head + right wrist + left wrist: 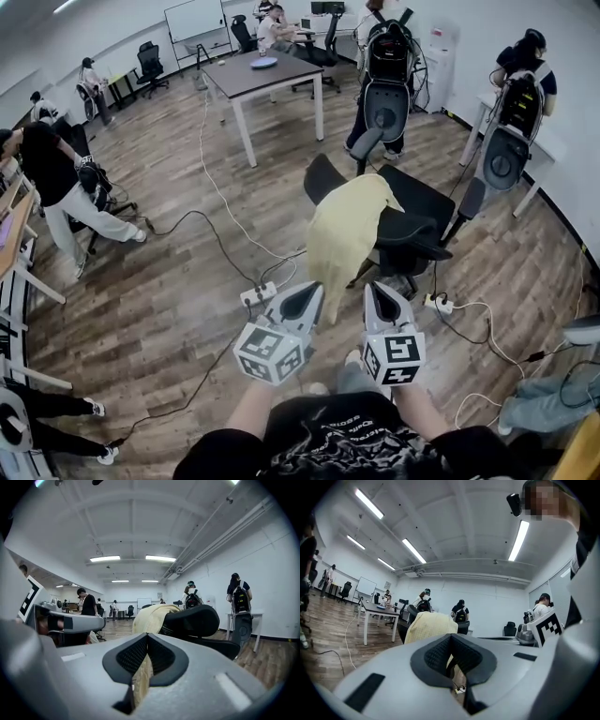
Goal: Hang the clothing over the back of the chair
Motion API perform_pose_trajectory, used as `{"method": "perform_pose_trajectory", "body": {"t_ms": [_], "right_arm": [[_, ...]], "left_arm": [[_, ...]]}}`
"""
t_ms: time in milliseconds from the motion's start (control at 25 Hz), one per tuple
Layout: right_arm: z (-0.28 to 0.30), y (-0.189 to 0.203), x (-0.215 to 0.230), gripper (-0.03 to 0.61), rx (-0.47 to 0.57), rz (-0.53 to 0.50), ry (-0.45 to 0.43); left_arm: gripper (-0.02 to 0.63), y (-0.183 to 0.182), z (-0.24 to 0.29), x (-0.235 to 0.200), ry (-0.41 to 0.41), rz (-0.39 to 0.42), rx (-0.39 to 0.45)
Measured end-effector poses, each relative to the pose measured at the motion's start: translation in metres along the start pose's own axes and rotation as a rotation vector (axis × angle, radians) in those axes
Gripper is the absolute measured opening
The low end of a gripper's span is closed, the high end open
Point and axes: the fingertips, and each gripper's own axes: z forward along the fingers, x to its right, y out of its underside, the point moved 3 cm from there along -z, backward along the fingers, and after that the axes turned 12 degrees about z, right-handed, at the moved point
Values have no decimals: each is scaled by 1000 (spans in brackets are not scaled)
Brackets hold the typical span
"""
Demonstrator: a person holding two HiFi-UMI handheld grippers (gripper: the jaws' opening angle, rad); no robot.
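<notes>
Yellow garment (pixel 349 234) draped over office chair (pixel 422 216) back: light, limp, likely slips; pinch hem. Left gripper (pixel 309 292), right gripper (pixel 378 292): jaws closed, empty.

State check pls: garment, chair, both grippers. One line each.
yellow garment: draped over the chair back, hanging down its near side
office chair: upright, back covered by the garment, seat bare
left gripper: shut, nothing between its jaws
right gripper: shut, nothing between its jaws
</notes>
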Motion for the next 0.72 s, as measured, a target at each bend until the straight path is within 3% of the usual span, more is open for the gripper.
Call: {"method": "perform_pose_trajectory", "body": {"t_ms": [720], "right_arm": [[-10,55,-15,5,-83,-51,-17]], "left_arm": [[11,60,-17,23,-66,9,-66]]}}
